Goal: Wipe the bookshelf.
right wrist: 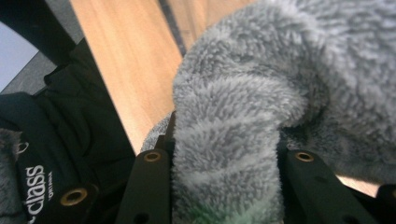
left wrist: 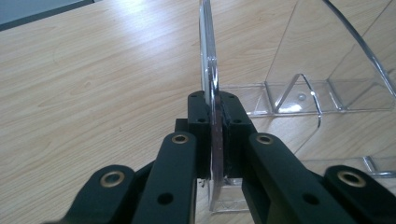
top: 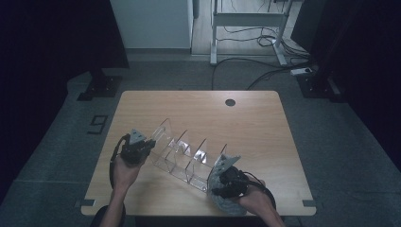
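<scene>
Presently, two items are in hand, both placed relative to the clear acrylic divider rack (top: 189, 156) that lies slantwise on the wooden table (top: 255, 127).

Item one: the rack itself. Your left gripper (top: 137, 147) is clamped on the thin end panel (left wrist: 208, 60) at the rack's left end; the left gripper view shows both jaws pressed flat against the sheet's edge, nothing else between them. Judge it rigid, light, smooth and slippery, and liable to crack or chip at the thin upright fins. Take hold where you have it, low on an end panel near the base, jaws square to the sheet; a grip high on a fin would likely lever it.

Item two: a grey fluffy cloth (top: 222, 191), bunched at the rack's right end, by the table's near edge. Your right gripper (top: 230, 185) grips a thick fold of it; the right gripper view shows the pile (right wrist: 229, 154) squeezed between the jaws. Judge it soft, very light and limp; it will sag and drag wherever it is unsupported. A gathered fold is a sound hold; a single layer could slip out.
</scene>
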### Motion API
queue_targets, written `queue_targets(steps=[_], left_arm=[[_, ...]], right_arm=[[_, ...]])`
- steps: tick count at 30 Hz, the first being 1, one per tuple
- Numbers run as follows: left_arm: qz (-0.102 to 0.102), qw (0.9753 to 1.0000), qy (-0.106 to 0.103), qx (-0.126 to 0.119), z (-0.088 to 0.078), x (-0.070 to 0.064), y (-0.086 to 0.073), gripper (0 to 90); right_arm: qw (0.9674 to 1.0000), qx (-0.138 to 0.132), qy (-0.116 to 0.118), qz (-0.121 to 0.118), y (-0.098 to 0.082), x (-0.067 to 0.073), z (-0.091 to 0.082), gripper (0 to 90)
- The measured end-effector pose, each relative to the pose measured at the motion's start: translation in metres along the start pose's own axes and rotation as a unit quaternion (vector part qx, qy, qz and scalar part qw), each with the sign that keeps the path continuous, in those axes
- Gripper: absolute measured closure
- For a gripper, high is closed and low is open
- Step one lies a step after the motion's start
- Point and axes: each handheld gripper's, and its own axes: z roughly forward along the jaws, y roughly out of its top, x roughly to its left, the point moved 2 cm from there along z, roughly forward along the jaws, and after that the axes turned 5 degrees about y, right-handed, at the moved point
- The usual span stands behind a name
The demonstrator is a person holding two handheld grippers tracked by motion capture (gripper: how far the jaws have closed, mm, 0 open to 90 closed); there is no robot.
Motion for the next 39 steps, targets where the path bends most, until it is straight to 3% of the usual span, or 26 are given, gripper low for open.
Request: queue_targets(steps=[11,18,29,39], left_arm=[[0.004,1.0,-0.006,0.001,0.0,0.002,0.0,85.7],[0.007,1.0,-0.005,0.002,0.0,0.001,0.0,85.6],[0.008,0.9999,-0.005,0.003,0.0,0.001,0.0,85.6],[0.008,1.0,-0.005,0.003,0.0,0.001,0.0,85.7]], right_arm=[[0.9984,-0.02,-0.029,0.045,-0.002,-0.025,-0.003,64.5],[0.9971,-0.03,-0.039,0.058,-0.001,-0.038,-0.004,64.5],[0.9915,-0.056,-0.054,0.104,0.0,-0.061,-0.007,64.4],[0.9875,-0.072,-0.071,0.122,0.002,-0.078,-0.011,64.3]])
